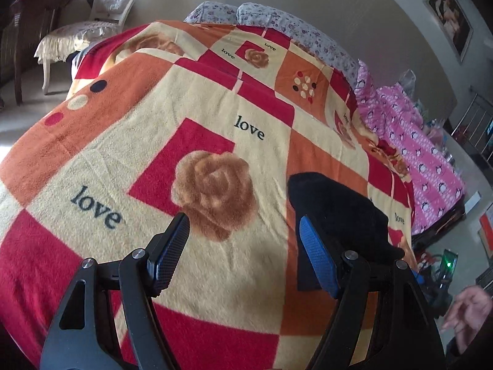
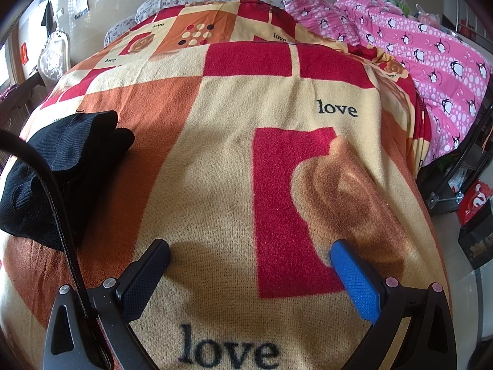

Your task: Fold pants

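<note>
I see both claws, left [image 1: 243,219] and right [image 2: 251,246], spread wide over the fuzzy blanket [image 2: 222,160], the black ribbed pants [image 2: 58,166] bunched in a soft heap

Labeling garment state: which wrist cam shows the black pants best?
Right wrist. The black pants lie bunched on the blanket, folds and rib texture visible, only a cable crossing them. In the left wrist view they are a featureless dark mass, partly behind the open left claw.
</note>
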Action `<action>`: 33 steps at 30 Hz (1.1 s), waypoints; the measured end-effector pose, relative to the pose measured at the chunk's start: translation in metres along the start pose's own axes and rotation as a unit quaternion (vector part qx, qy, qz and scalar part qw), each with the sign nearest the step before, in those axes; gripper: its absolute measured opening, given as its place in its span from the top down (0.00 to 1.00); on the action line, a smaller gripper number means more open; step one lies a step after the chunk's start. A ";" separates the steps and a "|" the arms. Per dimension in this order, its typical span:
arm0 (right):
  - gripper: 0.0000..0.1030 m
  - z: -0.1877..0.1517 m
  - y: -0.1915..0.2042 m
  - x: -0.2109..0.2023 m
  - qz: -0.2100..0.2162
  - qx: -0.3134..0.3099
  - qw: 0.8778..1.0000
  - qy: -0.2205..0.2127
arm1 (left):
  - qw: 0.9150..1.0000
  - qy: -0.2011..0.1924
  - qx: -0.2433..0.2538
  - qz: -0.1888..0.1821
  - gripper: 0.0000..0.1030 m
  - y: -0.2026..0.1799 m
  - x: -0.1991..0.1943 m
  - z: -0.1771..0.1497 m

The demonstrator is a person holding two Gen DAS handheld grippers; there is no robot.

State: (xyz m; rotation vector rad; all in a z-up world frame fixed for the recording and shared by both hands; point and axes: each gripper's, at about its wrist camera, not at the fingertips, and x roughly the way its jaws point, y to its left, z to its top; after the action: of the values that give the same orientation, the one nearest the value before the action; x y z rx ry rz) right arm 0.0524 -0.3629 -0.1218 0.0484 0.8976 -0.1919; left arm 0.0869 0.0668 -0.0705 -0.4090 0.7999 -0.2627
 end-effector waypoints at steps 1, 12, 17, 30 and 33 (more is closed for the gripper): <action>0.00 0.001 0.000 0.000 0.000 0.000 1.000 0.000 | 1.000 0.008 -0.018 -0.005 0.28 0.009 0.005 0.004; 0.00 0.001 0.000 0.000 0.000 0.000 1.000 0.000 | 0.994 -0.030 -0.103 -0.031 0.28 0.058 0.018 -0.006; 0.00 0.001 0.000 0.001 0.000 0.000 1.000 0.000 | 0.997 -0.013 -0.070 0.006 0.27 0.047 0.023 -0.009; 0.00 0.001 0.000 0.001 -0.001 0.000 1.000 -0.001 | 0.993 -0.079 0.075 0.035 0.27 -0.002 0.007 -0.019; 0.00 0.001 0.000 0.001 0.000 0.000 1.000 -0.001 | 0.993 -0.090 0.070 0.037 0.27 -0.001 0.006 -0.019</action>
State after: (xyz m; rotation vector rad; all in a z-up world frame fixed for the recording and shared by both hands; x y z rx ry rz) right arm 0.0534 -0.3635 -0.1220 0.0476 0.8965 -0.1926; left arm 0.0771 0.0586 -0.0856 -0.2652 0.6140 -0.2083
